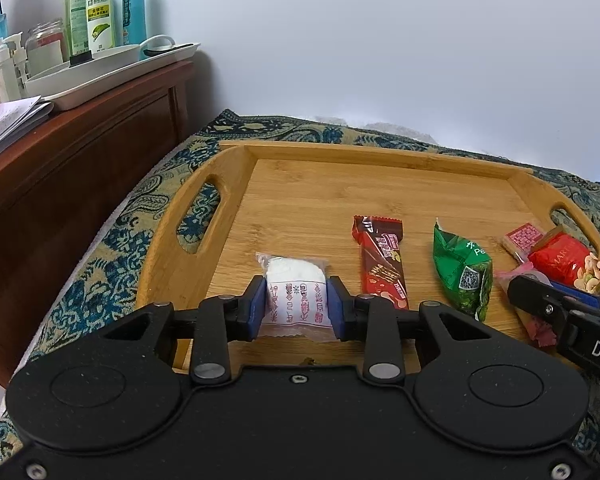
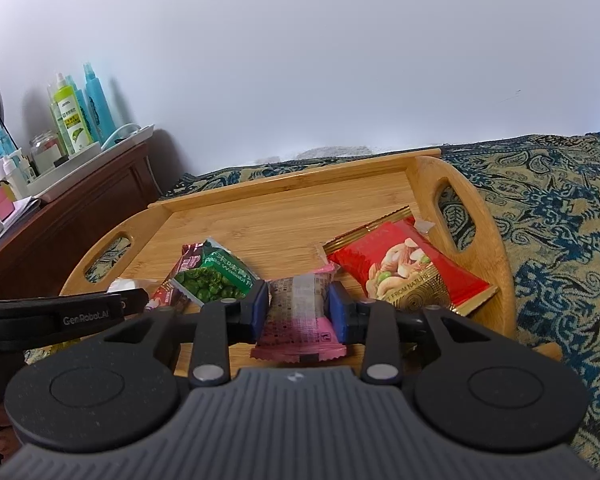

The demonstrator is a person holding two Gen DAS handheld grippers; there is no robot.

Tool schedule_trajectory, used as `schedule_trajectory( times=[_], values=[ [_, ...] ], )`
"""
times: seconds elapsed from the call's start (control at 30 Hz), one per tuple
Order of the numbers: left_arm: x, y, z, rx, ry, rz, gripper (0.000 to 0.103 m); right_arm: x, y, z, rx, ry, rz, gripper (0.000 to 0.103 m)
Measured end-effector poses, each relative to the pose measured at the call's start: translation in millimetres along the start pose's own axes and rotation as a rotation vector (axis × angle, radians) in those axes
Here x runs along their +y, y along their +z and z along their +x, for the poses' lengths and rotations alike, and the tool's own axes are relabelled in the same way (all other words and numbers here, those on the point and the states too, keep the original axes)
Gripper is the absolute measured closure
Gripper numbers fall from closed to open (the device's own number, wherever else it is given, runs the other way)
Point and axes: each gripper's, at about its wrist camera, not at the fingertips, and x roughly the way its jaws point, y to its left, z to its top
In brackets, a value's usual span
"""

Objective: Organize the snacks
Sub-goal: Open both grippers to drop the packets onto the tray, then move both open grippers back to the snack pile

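left gripper [image 1: 296,306] is pinching the white pastry packet [image 1: 296,288] across its middle, blue pads flat on both long sides, low over the near part of the bamboo tray [image 1: 236,168]. right gripper [image 2: 298,308] is pressed onto the pink wrapped cake [image 2: 300,312], squeezing its waist, crimped tail hanging out toward the camera. just ahead-left of that gripper lies the green pea bag [image 2: 214,278], ahead-right the red nut pouch [image 2: 408,276], touching the tray's right handle end. from the left gripper, the red wafer bar [image 1: 382,264] sits just right of the fingertips.

handling-wise, both held packs look light and soft: crinkly film, slippery, contents likely to crumble if squeezed harder. mid-body grip seems the safest hold; the sealed ends would likely slide out. the nut pouch looks puffed and slick, better taken by its flat crimped edge.
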Motion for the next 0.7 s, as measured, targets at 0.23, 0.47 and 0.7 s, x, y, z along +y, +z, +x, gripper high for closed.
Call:
schedule_trajectory(
  times=[0.23, 0.47, 0.7],
  values=[
    [-1, 1, -5, 0.019, -0.002, 0.001, 0.050, 0, -1, -6, -0.010, 0.010, -0.002, 0.049],
    [2, 0, -29, -0.011, -0.015, 0.007, 0.027, 9, -1, -26, -0.058, 0.019, -0.048, 0.029],
    [-2, -15, -67, -0.039, -0.037, 0.037, 0.017, 13, -2, -56, -0.096, 0.047, -0.071, 0.015]
  ],
)
